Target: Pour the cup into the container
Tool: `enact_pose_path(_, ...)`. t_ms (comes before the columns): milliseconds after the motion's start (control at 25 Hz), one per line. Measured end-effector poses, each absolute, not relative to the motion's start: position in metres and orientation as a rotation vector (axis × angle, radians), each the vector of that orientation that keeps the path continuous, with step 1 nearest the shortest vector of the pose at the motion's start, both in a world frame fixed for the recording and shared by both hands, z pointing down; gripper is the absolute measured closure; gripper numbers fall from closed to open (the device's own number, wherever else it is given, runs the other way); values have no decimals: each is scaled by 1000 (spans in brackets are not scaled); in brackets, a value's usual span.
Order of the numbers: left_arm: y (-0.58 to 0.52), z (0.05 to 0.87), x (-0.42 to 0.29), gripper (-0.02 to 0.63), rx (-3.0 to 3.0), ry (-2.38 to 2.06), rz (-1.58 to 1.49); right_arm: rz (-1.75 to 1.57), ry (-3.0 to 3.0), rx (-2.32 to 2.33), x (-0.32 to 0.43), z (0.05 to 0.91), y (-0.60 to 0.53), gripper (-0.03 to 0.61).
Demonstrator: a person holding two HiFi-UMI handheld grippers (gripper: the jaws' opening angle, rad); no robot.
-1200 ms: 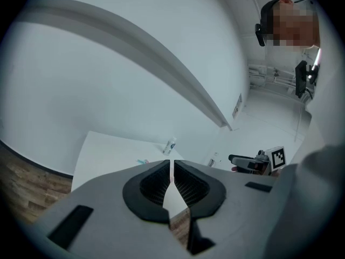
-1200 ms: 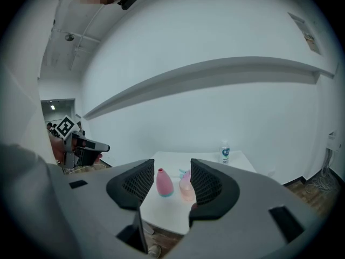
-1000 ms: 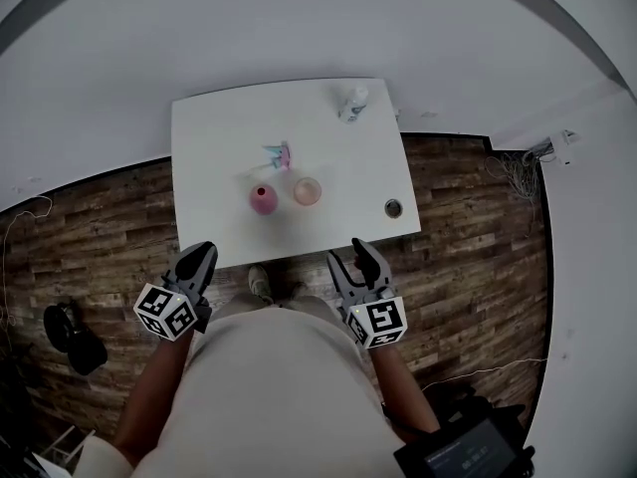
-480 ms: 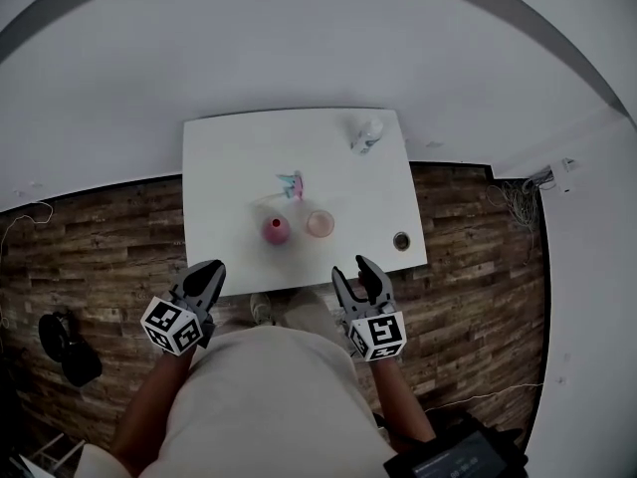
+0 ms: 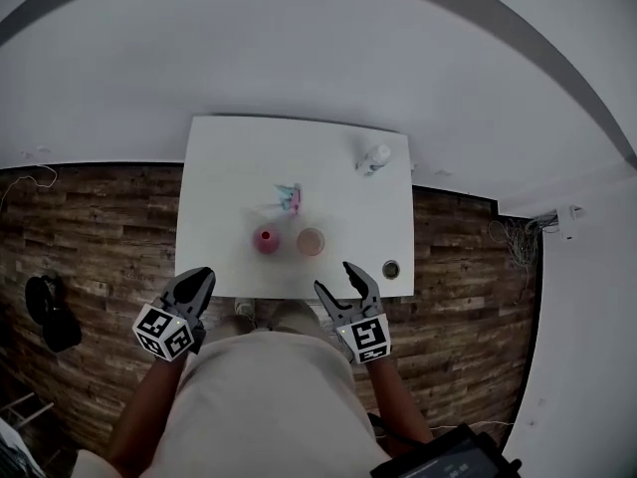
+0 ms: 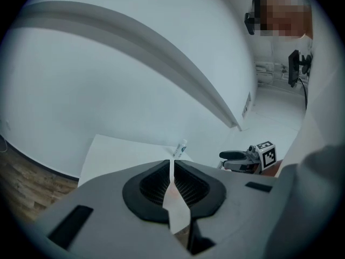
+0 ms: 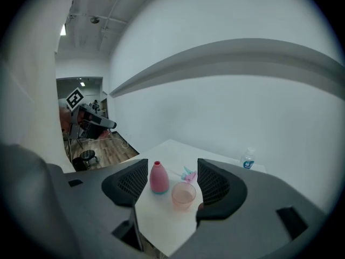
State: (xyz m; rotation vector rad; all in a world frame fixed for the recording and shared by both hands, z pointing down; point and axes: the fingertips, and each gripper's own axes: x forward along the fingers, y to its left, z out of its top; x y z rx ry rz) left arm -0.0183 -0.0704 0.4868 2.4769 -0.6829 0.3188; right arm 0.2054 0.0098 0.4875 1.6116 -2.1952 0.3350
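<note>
Since pouring has not begun, the cup stands upright on the white table, just right of the pink bottle. A spray top lies behind and left of the cup, probably taken off to free the bottle's neck. On the near side of the cup, off the table, the right gripper has just been opening its jaws, which stand spread on nothing, seemingly readying for the cup. Further left, the left gripper has its jaws pressed together, empty. What the cup holds is unclear, and the dark round thing to its right is too small to name.
</note>
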Motion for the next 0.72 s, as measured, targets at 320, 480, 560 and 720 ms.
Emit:
enact_pose_path(320,-62,481,9,591,2417,-832,325,324,-2263,1327,232,527,-9,270)
enact_pose_path(480,-61,485,19,589,2398,-904,351,301,-2291,1204,240,555,-21,258)
enact_pose_path(560,-59,489,24,588,2385,-938,369,292,-2299,1150,243,570,-26,255)
enact_pose_path(720,-53,492,33,584,2365,-1001,394,285,-2311,1037,244,596,-32,243)
